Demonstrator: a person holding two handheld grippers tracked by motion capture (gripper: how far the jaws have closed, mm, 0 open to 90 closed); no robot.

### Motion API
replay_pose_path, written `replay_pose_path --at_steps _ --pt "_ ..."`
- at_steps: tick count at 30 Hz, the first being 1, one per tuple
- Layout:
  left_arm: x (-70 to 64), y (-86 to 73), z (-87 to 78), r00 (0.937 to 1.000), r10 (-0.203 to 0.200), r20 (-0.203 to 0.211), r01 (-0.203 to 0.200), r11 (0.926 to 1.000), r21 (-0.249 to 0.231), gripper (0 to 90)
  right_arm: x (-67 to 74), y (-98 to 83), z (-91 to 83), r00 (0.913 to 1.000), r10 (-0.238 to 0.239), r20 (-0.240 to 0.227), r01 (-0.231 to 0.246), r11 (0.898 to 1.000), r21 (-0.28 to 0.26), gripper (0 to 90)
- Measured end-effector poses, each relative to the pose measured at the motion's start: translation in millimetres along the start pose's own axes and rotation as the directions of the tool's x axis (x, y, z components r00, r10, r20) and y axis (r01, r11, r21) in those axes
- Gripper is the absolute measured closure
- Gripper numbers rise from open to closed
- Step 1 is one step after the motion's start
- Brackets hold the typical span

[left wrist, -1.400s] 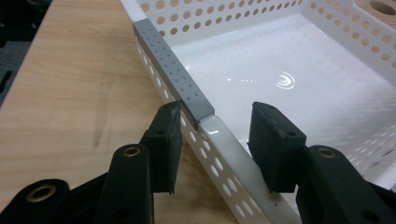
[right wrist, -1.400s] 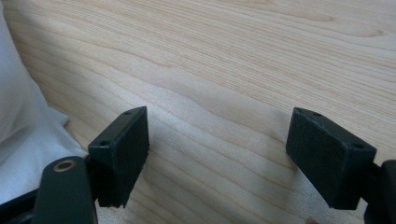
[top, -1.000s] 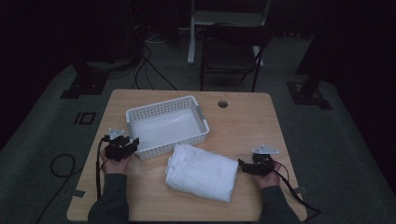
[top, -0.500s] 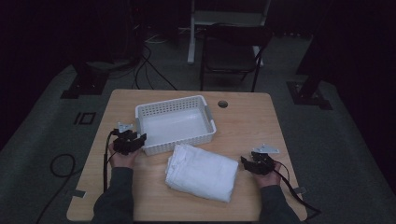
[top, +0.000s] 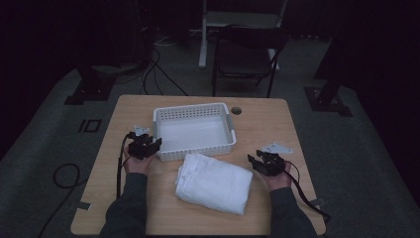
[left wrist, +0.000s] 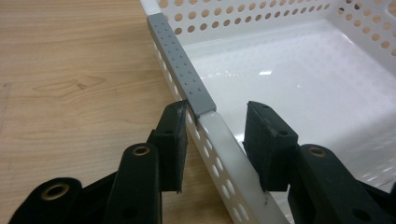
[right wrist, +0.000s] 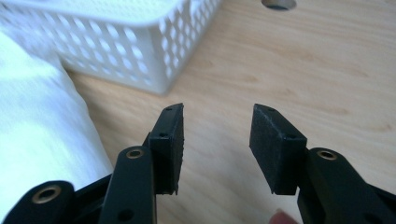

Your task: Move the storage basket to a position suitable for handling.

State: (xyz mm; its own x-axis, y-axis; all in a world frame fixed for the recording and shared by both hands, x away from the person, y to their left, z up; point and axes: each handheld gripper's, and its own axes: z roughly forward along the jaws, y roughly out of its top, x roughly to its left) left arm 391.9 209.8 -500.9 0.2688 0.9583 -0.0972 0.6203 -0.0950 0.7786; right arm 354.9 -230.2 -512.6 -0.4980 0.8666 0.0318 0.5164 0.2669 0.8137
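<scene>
In the left gripper view the two black jaws of the left gripper (left wrist: 215,135) straddle the near wall of the white perforated basket (left wrist: 299,84): one jaw lies outside against the holes, the other stands inside over the glossy floor with a small gap to the rim. That is as narrow as these jaws get, so they count as closed on the wall. A grey dotted strip (left wrist: 180,60) caps the rim just beyond them and runs toward the upper left of the frame. In the right gripper view the jaws of the right gripper (right wrist: 217,140) have just been closing, yet they stand apart with bare wood between them and nothing held. The folded white cloth (right wrist: 42,135) fills the left edge of that frame, a basket corner sits at upper left, and a round hole (right wrist: 279,3) in the tabletop (right wrist: 303,70) shows at the top. From the high view the left gripper (top: 148,146) sits at the basket's (top: 194,130) left end in mid-frame. The cloth (top: 214,182) lies just below the basket (nearly touching its front wall), and the right gripper (top: 257,161) hovers just beside the cloth's right edge. A dark chair (top: 245,57) stands beyond the tabletop (top: 277,124) at the top of the frame.
</scene>
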Motion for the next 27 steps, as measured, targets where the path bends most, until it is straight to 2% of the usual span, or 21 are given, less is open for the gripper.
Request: replay_pose_path --at_steps 12,16,18,19,24,27 --pt "-13.1 9.7 14.2 0.9983 0.054 0.021 -0.054 0.9985 0.006 59.7 6.5 22.9 13.6 0.9998 -0.009 -0.016 0.009 1.0 -0.012 51.8" --pt "-18.6 10.4 22.1 0.9977 0.066 0.015 -0.066 0.9976 0.021 60.6 8.0 27.6 16.3 0.9996 0.0 -0.027 -0.001 1.0 -0.026 51.6" --pt "-21.0 10.0 25.9 0.9975 0.065 0.029 -0.065 0.9975 0.028 61.3 8.0 29.3 16.1 0.9995 0.005 -0.031 -0.006 0.999 -0.032 51.7" --pt "-22.8 9.5 27.3 0.9967 0.076 0.029 -0.077 0.9966 0.028 62.5 7.6 30.1 16.0 0.9994 0.007 -0.033 -0.008 0.999 -0.037 52.0" --pt "-27.3 10.7 28.9 0.9965 0.073 0.039 -0.074 0.9968 0.029 62.1 6.4 31.4 17.0 0.9988 0.021 -0.045 -0.022 0.999 -0.036 54.1" --pt "-26.7 10.9 22.5 0.997 0.061 0.049 -0.061 0.9981 0.01 56.6 9.1 29.5 14.6 0.9989 0.019 -0.043 -0.021 0.999 -0.039 52.9"
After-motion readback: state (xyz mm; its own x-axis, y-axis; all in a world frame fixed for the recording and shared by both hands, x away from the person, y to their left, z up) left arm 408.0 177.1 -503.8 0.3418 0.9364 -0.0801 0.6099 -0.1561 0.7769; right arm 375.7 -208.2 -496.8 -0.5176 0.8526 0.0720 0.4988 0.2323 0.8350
